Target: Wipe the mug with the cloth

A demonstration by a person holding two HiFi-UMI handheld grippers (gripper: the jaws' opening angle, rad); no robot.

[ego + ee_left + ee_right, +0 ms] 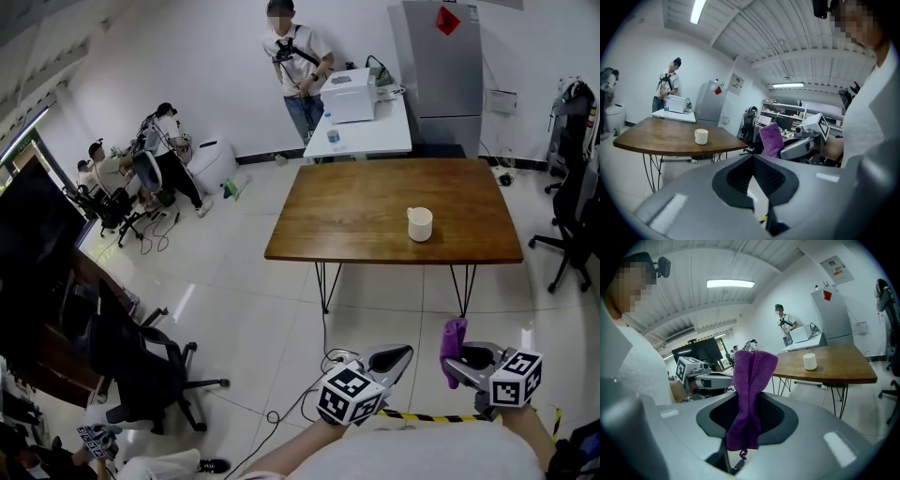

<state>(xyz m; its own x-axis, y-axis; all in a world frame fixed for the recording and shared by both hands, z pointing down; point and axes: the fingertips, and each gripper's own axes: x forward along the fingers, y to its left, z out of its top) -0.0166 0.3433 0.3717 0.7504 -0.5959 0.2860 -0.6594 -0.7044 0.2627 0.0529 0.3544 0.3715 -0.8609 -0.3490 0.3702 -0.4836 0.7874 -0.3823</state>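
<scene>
While your right gripper clamps the limp cloth and your left gripper sits closed, empty, the mug waits well apart on the table; it's likely slick and brittle, so grip its wall.

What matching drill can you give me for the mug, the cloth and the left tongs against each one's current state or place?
1. mug
2. cloth
3. left tongs

A. shut, with nothing between them
B. purple, clamped in the right tongs
C. standing on the wooden table

Pairs: 1-C, 2-B, 3-A
</scene>
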